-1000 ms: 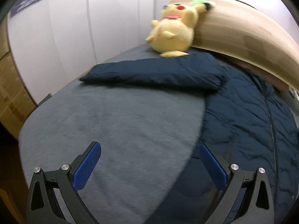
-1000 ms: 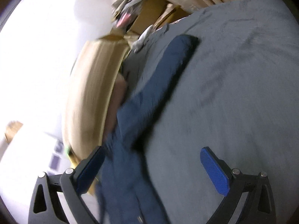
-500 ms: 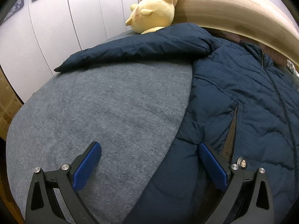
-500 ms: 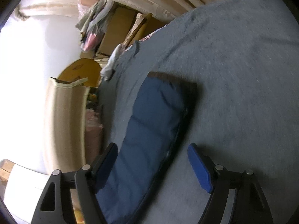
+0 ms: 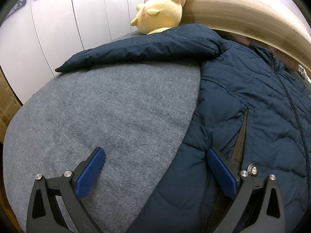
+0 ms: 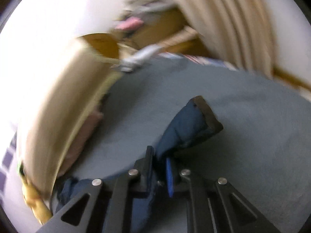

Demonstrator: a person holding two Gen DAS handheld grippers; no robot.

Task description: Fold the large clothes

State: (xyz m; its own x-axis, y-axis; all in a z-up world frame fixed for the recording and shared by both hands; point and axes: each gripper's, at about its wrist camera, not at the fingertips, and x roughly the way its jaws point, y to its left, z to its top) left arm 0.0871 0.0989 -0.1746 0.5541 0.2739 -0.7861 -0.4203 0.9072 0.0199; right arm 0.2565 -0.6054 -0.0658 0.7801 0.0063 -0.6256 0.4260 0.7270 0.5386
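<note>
left gripper [image 5: 155, 169]: jaws spread wide | right gripper [image 6: 158, 171]: jaws clamped together

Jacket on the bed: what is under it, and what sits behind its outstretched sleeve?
The navy jacket lies on the grey bed cover; whatever is beneath its body is covered. Behind its sleeve, a yellow plush toy leans against the wooden headboard.

Grey bed [image 5: 116, 116]; wood headboard [image 5: 243, 13] w/ yellow plush [image 5: 161, 9] against it; white wardrobe doors [image 5: 58, 29] behind; cardboard boxes [image 6: 155, 31], blurred, by bright wall.
</note>
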